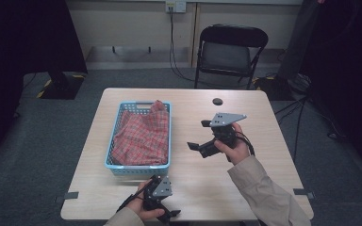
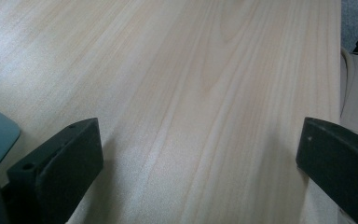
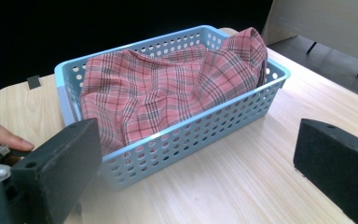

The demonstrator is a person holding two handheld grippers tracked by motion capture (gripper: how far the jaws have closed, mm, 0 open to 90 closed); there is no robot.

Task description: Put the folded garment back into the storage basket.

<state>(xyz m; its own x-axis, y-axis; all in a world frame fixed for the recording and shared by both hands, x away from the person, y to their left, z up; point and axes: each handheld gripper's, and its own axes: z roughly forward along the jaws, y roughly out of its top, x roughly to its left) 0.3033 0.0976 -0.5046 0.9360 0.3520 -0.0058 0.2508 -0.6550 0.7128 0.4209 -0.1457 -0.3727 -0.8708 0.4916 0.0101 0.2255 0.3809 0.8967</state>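
Facing right tongs (image 3: 196, 154): basket (image 3: 177, 140), plaid cloth (image 3: 168, 88) inside.

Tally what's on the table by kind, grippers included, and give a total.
Blue perforated basket: 1
Red plaid cloth, lying in the basket: 1
Small dark round thing near the table's far edge: 1
Handheld grippers: 2, the left gripper and the right gripper, both with jaws apart and holding nothing
Total: 5

Red-and-grey plaid cloth (image 3: 168, 93); light blue perforated basket (image 3: 205, 126); pale wood-grain table (image 2: 191, 93); black fingers (image 3: 56, 172).
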